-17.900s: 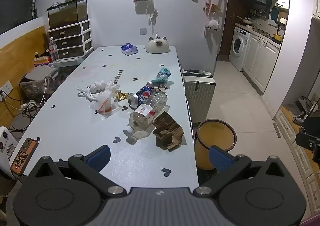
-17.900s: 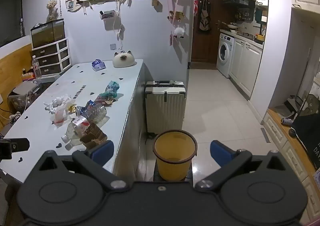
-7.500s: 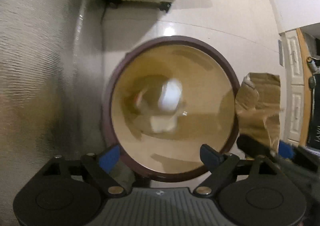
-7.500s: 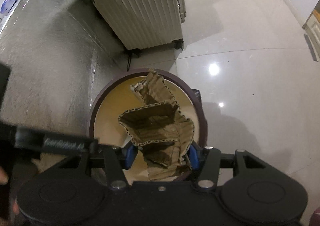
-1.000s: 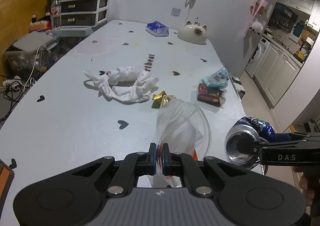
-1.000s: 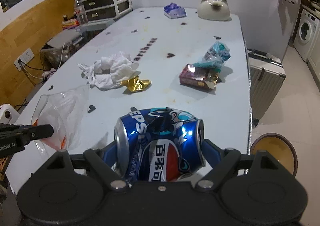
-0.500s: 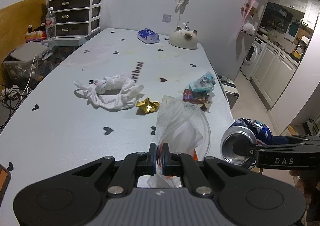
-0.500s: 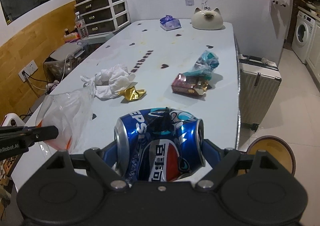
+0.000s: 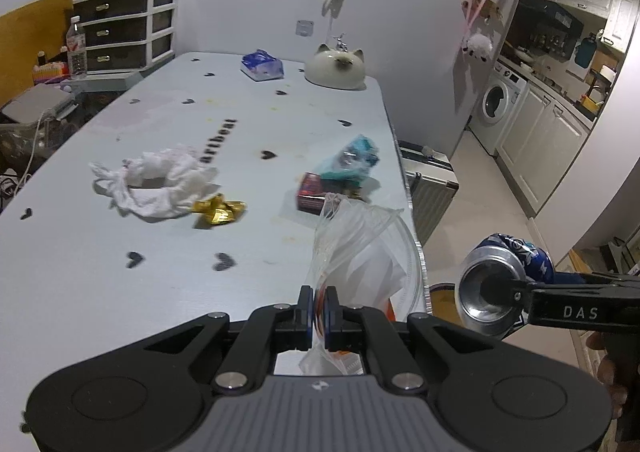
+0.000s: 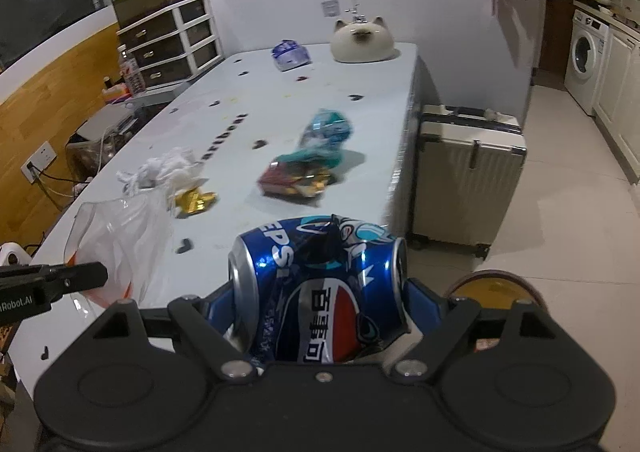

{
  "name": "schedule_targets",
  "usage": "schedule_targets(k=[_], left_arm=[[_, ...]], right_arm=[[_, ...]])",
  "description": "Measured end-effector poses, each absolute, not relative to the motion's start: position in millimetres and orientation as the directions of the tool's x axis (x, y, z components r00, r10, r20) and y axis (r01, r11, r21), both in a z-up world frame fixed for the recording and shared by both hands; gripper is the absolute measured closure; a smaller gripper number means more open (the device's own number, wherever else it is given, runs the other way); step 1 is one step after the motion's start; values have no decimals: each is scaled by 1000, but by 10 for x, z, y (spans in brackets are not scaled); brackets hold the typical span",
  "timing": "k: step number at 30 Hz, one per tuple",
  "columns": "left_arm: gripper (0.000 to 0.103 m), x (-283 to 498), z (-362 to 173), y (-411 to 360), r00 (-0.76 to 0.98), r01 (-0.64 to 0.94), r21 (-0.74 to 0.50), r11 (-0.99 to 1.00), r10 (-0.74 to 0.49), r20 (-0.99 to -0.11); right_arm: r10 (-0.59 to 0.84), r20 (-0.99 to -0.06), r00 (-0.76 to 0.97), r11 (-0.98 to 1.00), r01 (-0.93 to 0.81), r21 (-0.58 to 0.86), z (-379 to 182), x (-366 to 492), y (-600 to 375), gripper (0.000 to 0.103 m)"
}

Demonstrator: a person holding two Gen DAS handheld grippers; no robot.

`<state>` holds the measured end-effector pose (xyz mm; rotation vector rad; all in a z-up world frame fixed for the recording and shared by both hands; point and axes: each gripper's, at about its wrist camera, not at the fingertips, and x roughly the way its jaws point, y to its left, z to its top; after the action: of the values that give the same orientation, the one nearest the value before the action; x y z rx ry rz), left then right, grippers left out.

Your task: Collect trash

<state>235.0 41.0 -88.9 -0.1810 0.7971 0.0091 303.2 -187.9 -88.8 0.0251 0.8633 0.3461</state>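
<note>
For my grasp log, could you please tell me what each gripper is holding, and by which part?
Left gripper: clear plastic bag, pinched low. Right gripper: crushed blue Pepsi can, clamped end to end.

"DAS" on the right tool [image 9: 516, 296]; "EPSI" on the can [image 10: 320, 292]; table [image 9: 120, 252] print perhaps "artbeat".

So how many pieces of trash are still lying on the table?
4: crumpled white plastic bag at left, gold foil wrapper beside it, dark red snack packet near the right edge, teal wrapper just behind. Smaller scraps may be hidden.

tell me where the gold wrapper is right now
The gold wrapper lies on the table in both views, touching the right edge of the white rag, left of the red packet.
</note>
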Motion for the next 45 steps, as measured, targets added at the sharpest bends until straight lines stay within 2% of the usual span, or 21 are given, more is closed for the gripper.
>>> schedule_targets(k=[12, 25, 33, 45], left_arm=[[99, 2852, -1079, -676, 667, -38, -188, 981, -115, -736], [99, 3564, -1486, -1671, 550, 99, -216, 971, -235, -801], [99, 4113, -2004, -2128, 417, 151, -233, 961, -276, -866], [98, 4742, -3116, -2667, 132, 271, -275, 923, -318, -939]], right_arm=[[267, -775, 573, 958, -248, 147, -1079, 3398, -2974, 17], [156, -819, 552, 986, -36, 163, -1439, 3663, -4175, 18], [113, -861, 496, 984, 65, 167, -1821, 3883, -4624, 18], [105, -905, 411, 974, 139, 176, -2384, 4299, -4840, 18]])
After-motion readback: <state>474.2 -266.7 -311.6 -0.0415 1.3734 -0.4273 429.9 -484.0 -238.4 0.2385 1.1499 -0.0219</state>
